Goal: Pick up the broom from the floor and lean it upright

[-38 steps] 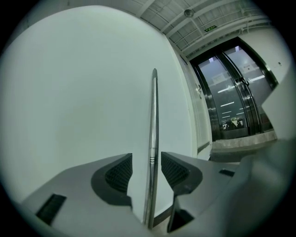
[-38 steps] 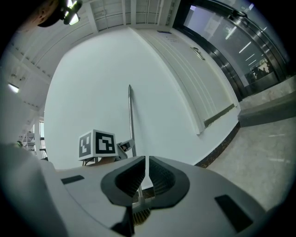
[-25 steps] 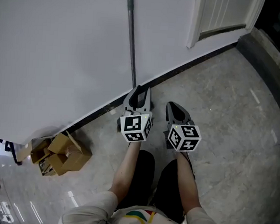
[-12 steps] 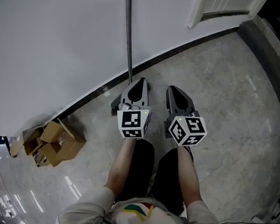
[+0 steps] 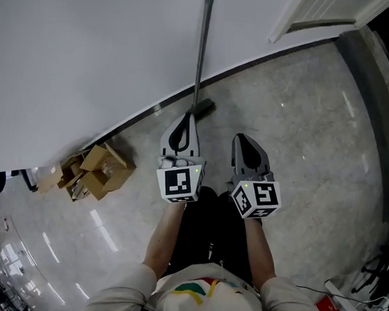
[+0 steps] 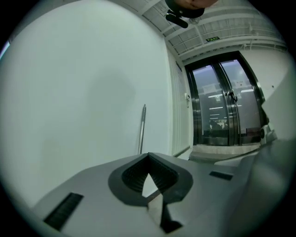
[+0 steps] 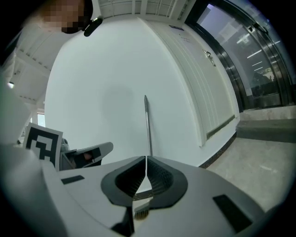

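Both grippers have drawn back from the wall (image 5: pixel 88 59), the left gripper (image 5: pixel 185 120) with its jaws now closed empty (they stood wide a second ago), the right gripper (image 5: pixel 243 145) likewise shut on nothing. The broom (image 5: pixel 201 53) leans upright against that wall, unheld, so the task looks done.

Broom (image 5: pixel 201 50) upright agst wall (image 5: pixel 81 66), boxes (image 5: pixel 96 172) on floor (image 5: pixel 301 125) to its L, door (image 5: pixel 321 15) to R

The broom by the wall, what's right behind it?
Behind the broom stands a plain white wall with a dark baseboard at its foot. The handle covers only a thin strip of both, so nothing else can be hidden there.
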`<state>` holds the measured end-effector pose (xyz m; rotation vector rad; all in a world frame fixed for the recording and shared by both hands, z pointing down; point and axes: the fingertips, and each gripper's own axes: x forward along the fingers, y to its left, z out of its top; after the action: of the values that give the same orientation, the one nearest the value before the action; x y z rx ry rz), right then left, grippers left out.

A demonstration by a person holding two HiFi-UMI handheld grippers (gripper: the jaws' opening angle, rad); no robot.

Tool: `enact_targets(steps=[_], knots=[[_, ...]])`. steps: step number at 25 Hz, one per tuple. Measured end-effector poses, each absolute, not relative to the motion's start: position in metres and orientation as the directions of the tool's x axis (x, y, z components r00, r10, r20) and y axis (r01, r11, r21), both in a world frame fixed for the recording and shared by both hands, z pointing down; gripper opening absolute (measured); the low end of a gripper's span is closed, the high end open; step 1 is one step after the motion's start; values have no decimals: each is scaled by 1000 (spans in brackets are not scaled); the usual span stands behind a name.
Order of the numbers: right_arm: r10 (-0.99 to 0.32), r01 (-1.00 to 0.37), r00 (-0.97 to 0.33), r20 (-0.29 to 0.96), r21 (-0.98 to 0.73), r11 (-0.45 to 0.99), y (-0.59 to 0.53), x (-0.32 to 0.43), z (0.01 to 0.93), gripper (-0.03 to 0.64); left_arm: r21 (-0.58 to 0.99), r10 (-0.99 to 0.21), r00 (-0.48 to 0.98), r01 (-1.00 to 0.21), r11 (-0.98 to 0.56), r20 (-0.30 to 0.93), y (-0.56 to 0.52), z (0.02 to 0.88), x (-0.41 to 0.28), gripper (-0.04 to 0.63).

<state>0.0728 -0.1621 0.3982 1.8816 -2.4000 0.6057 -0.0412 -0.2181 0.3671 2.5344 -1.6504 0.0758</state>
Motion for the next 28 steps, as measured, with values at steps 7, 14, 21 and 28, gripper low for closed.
enact_targets(steps=[7, 14, 21, 28], knots=[[-913, -935, -305, 273, -266, 233, -128, 49, 150, 15, 89, -925, 374, -926, -368, 61, -171, 125, -73, 44], [-908, -943, -312, 279, -204, 262, -62, 46, -47, 15, 27, -925, 361, -932, -360, 119, -103, -44, -84, 44], [-931, -944, -300, 206, -206, 258, 3, 54, -84, 15, -1, -907, 412, -911, -413, 89, -50, -65, -91, 44], [-946, -954, -261, 193, -198, 223, 23, 51, -85, 15, -17, -889, 453, -890, -455, 59, -20, -86, -85, 44]])
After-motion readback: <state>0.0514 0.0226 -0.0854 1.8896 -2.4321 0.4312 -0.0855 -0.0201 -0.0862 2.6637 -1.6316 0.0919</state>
